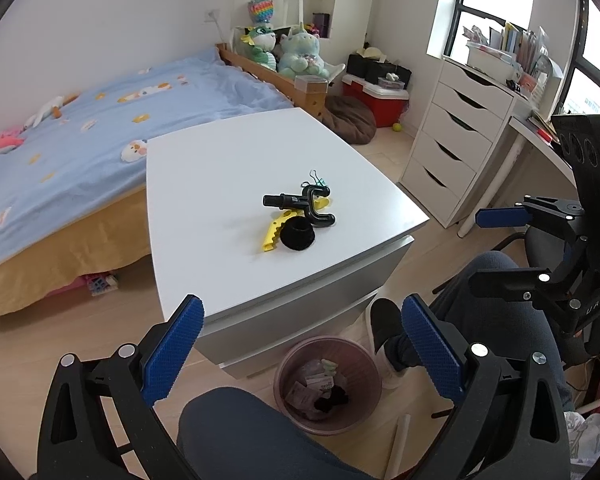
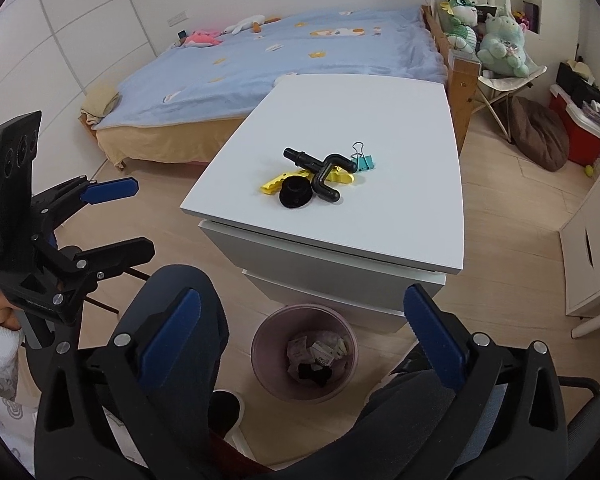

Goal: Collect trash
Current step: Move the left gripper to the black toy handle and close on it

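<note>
Through the left wrist view we see our left hand-held gripper (image 1: pixel 302 354) spread wide with nothing between its blue pads, hovering above the pink trash bin (image 1: pixel 327 384) on the floor. The bin sits just in front of the white surface (image 1: pixel 228 264) and holds paper scraps and something black. On the surface lies a small heap: a black pipe piece (image 1: pixel 306 206) over a yellow clip (image 1: pixel 276 232), a black round cap (image 1: pixel 297 233) touching them. At the right edge our right hand-held gripper (image 1: pixel 488 248) shows side-on, fingers apart

Now the right wrist view: the right hand-held gripper (image 2: pixel 300 334) gapes wide and empty, the bin (image 2: pixel 304 354) between its pads below. The same heap rests on the surface (image 2: pixel 380 232), a teal binder clip (image 2: pixel 363 161) beside it. The left hand-held gripper (image 2: pixel 130 220) appears at the left, also parted, with the bed (image 2: pixel 300 52) behind
</note>
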`<state>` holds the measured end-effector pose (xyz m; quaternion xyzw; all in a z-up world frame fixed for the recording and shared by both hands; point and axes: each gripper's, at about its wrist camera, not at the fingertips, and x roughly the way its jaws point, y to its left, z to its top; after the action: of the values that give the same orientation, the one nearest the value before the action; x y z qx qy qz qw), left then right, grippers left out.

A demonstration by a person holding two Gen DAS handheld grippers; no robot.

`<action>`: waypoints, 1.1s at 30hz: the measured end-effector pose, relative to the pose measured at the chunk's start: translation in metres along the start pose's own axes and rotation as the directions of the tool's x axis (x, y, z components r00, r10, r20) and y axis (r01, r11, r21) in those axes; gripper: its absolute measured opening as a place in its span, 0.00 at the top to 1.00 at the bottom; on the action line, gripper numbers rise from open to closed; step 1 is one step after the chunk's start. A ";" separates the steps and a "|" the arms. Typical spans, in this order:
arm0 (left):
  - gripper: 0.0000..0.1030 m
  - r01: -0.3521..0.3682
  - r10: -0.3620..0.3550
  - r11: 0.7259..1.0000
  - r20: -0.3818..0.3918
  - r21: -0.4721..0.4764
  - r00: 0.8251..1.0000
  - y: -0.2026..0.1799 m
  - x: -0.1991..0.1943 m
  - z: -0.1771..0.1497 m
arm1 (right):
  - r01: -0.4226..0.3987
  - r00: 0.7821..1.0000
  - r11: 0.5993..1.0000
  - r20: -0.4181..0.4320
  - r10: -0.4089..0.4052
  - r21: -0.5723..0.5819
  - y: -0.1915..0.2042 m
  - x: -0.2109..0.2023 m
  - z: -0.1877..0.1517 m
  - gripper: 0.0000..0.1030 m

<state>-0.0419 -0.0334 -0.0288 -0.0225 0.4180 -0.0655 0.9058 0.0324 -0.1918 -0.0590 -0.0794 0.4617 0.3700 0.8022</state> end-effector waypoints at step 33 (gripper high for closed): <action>0.07 -0.126 0.124 0.992 -0.112 -0.012 0.986 0.001 0.106 0.079 | 0.086 0.996 0.989 0.028 -0.090 0.116 -0.052 0.004 0.036 0.03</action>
<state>0.0857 -0.0478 -0.0576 -0.0013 0.4687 -0.0058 0.8833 0.0928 -0.2104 -0.0531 -0.0472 0.4650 0.3082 0.8286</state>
